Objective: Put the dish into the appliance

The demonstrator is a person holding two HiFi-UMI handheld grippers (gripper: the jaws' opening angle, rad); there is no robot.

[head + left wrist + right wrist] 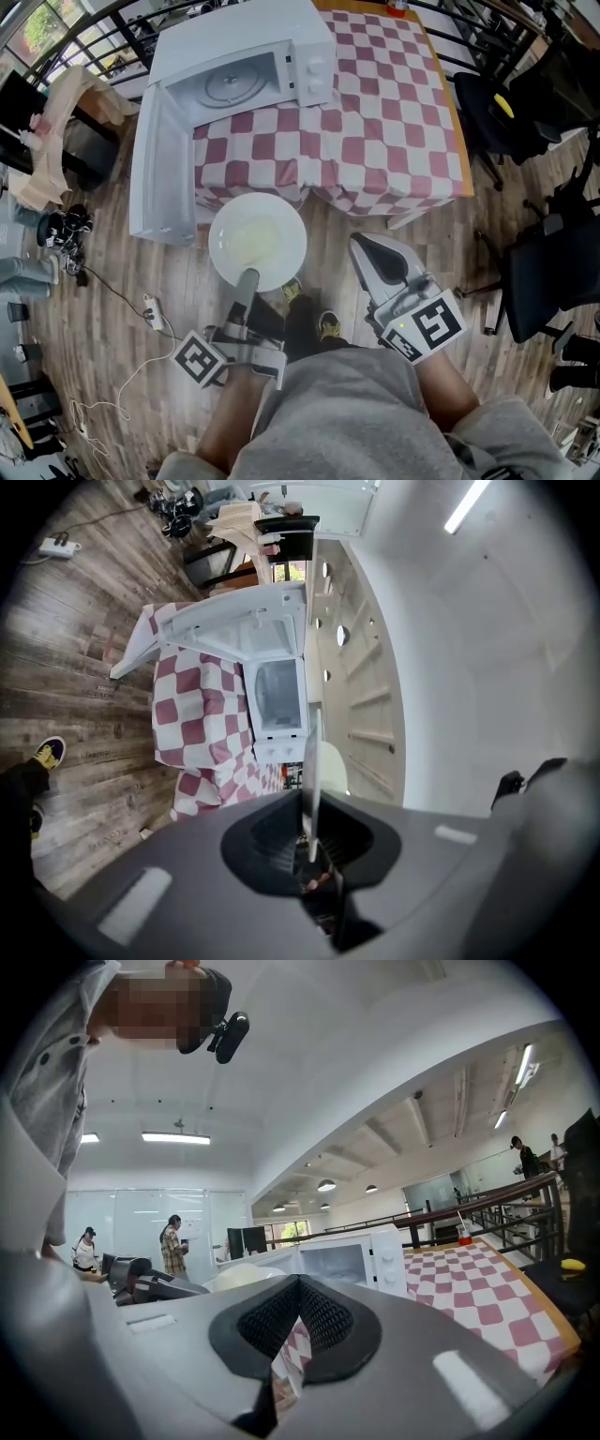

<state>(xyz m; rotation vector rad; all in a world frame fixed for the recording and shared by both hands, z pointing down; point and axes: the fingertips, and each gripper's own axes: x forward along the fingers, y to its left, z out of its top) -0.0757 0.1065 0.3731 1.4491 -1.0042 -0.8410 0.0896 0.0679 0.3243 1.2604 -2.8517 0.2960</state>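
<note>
A white dish [258, 239] hangs level over the wood floor just before the table, and my left gripper [249, 278] is shut on its near rim. In the left gripper view the dish [312, 761] shows edge-on between the jaws of the left gripper [309, 834]. The white microwave [246, 67] stands on the checked tablecloth [375, 122] beyond the dish. Its door [161, 164] is swung wide open and its glass turntable [234, 82] is bare. My right gripper [373, 255] hovers to the right of the dish, shut and holding nothing. From the right gripper [292, 1354] view, the microwave [347, 1262] lies straight ahead.
Black office chairs [553, 267] stand to the right of the table. A power strip [153, 312] and cables lie on the floor at the left. A red cup [463, 1237] sits at the table's far end. People [173, 1246] stand far back by a glass wall.
</note>
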